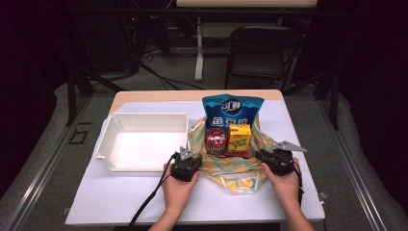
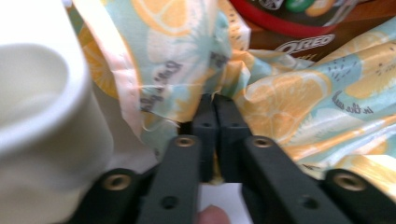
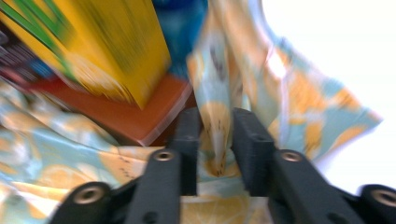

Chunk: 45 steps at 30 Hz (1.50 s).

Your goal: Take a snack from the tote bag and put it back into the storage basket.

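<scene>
A cloth bag (image 1: 231,169) with an orange-slice print lies spread open on the table. On it stand a blue snack bag (image 1: 232,108), a red can (image 1: 216,138), a yellow box (image 1: 239,136) and a brown Oreo box (image 2: 303,42). My left gripper (image 1: 192,154) is at the bag's left edge. In the left gripper view its jaws (image 2: 215,109) are pressed together on the cloth (image 2: 187,60). My right gripper (image 1: 264,155) is at the bag's right edge. Its jaws (image 3: 217,126) stand apart with an upright fold of cloth (image 3: 219,135) loosely between them, beside the yellow box (image 3: 116,46).
A white plastic tray (image 1: 144,115) sits left of the bag, its rounded corner (image 2: 42,93) close beside my left gripper. White paper covers the table (image 1: 144,192). A chair (image 1: 260,48) and table legs stand on the floor beyond the far edge.
</scene>
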{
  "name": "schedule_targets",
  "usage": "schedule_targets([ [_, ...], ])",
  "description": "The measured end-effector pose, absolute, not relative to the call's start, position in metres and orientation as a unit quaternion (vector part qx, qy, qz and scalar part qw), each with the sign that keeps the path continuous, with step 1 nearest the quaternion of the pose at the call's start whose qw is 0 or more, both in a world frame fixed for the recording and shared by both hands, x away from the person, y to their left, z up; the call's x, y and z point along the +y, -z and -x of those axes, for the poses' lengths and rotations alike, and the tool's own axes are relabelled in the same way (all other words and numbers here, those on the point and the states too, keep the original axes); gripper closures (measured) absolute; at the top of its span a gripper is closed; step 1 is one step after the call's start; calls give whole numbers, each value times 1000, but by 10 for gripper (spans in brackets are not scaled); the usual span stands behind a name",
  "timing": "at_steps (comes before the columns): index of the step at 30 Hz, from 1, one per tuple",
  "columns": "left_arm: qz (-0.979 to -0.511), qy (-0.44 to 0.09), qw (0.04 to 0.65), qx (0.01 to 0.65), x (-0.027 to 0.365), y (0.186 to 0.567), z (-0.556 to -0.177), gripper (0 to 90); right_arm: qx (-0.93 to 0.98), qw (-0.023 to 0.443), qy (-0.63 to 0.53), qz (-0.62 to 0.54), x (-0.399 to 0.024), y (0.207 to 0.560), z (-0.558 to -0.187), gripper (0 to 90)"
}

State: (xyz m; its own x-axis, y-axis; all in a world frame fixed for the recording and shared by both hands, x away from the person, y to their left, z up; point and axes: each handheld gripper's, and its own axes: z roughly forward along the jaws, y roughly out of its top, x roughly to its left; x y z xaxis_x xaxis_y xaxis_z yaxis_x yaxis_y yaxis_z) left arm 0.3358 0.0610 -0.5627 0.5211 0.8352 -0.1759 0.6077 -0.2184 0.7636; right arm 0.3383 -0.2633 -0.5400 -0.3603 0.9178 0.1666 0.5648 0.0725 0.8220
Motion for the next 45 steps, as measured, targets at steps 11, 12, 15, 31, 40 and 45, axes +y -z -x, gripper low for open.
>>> schedule_targets([
  [11, -752, -154, 475, 431, 72, 528, -315, 610, 675, 261, -495, -481, -271, 483, -328, 665],
  [12, -750, -154, 480, 429, 76, 524, -314, 601, 674, 263, -495, -480, -270, 481, -329, 665],
  [15, -744, -159, 489, 428, 84, 516, -315, 577, 668, 265, -506, -478, -266, 474, -334, 660],
  [31, -732, -167, 499, 433, 109, 507, -323, 569, 663, 263, -519, -471, -244, 447, -378, 560],
  [40, -720, -161, 511, 441, 118, 504, -329, 570, 667, 254, -524, -465, -231, 446, -395, 549],
  [45, -709, -156, 527, 442, 122, 500, -333, 571, 661, 247, -533, -467, -226, 447, -405, 538],
])
